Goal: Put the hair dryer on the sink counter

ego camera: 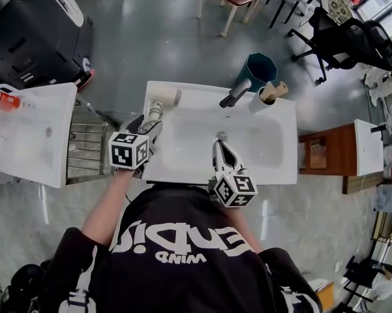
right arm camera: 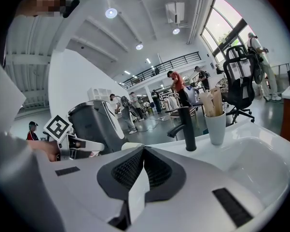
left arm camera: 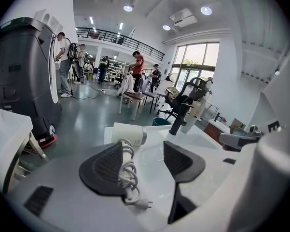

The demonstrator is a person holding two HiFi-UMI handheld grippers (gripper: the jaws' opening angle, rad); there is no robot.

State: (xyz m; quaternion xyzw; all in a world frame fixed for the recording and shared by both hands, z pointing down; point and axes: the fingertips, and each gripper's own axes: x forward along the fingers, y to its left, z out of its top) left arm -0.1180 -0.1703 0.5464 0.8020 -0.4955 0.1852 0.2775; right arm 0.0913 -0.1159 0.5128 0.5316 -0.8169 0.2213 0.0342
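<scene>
Glossy white sink counter, matt white plastic hair dryer, matt black faucet, ribbed dark tool pads

The white plastic hair dryer has a matching white coiled cord. The glossy white ceramic sink counter bears a matte black tap. The left gripper and right gripper have black-and-white square-marker cubes and dark grey ribbed pads.
</scene>
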